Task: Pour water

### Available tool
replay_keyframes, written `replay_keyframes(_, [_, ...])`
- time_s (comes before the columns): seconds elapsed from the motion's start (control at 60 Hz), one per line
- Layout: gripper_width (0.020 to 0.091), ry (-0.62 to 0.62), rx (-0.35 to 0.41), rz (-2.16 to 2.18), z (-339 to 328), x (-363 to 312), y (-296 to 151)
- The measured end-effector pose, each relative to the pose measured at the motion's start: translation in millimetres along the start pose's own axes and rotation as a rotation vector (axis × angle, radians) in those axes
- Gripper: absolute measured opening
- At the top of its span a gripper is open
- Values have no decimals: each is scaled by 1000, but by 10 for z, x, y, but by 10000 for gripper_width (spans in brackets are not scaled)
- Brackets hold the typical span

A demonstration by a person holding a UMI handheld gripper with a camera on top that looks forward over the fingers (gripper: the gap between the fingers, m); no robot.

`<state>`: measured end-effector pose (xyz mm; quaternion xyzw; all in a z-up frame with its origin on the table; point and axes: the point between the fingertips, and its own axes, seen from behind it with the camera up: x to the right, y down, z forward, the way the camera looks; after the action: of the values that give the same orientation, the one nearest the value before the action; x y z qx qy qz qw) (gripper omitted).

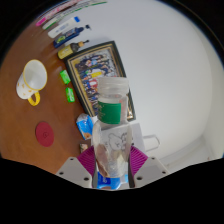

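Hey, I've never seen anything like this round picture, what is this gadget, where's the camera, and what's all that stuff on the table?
It is a hand-held gripper, a two-fingered clamp a person carries. The camera rides on it and looks forward through a wide lens, which bends the scene round. The pink pads are the fingers' inner faces. The fingers are shut on a clear plastic bottle with a green band. Beyond, on the brown table, are a white mug with a yellow handle, a red coaster, a framed picture, some pens and small packets I cannot identify.
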<state>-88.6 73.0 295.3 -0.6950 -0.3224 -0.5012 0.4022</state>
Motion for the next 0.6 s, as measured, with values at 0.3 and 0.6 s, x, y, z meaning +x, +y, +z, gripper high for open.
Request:
replay_keyframes(0.3, [416,114,-6,-668,251,-649,-1066])
replay_keyframes(0.6, [417,106,45,-830,333,-870,-1346])
